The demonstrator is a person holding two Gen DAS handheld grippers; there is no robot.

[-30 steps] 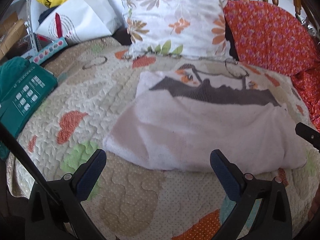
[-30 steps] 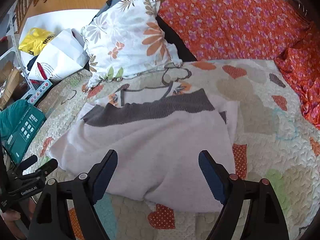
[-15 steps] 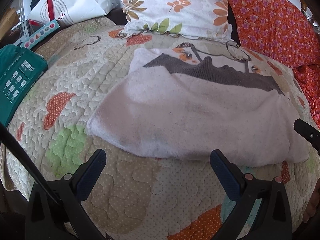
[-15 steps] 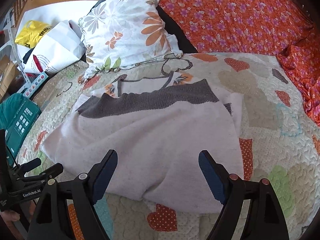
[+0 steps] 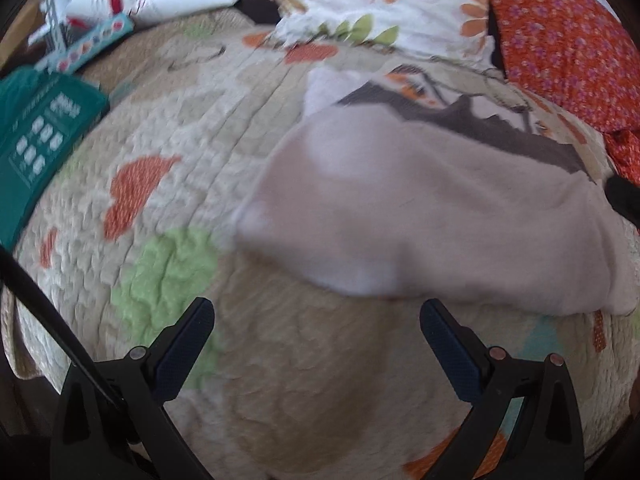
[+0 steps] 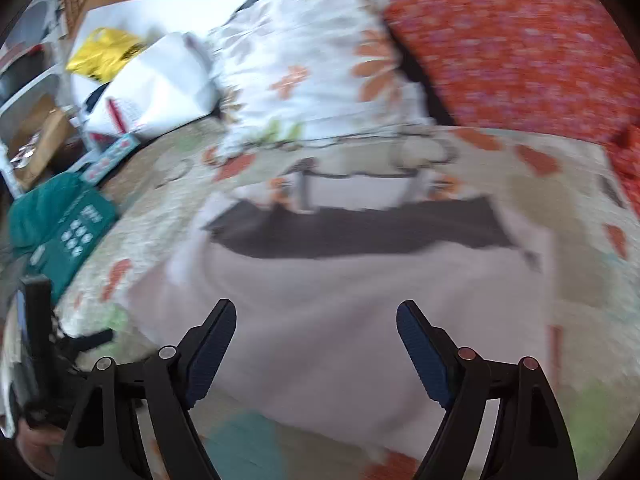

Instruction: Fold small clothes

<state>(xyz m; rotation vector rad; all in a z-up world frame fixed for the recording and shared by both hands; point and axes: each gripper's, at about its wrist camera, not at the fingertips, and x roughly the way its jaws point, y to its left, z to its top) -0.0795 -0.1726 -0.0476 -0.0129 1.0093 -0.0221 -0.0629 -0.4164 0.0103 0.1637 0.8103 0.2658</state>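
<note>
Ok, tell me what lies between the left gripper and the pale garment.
Only bare quilt. In the left wrist view, the open left gripper sits just short of the pale garment's near edge, nothing between.

Garment (image 6: 340, 320): motion-blurred; fabric detail unreadable.
Teal box (image 5: 36, 136): cut off at left edge; print illegible.
Red cushion (image 6: 520, 48): pattern smeared.

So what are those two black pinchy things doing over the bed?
A person is holding a gripper in each hand to fold a pale pink garment with a dark grey band, lying on the patchwork quilt. Neither has grabbed it. The left gripper is open over bare quilt, just short of the garment's near edge. The right gripper is open above the cloth, its jaws just having narrowed a little with nothing pinched.
</note>
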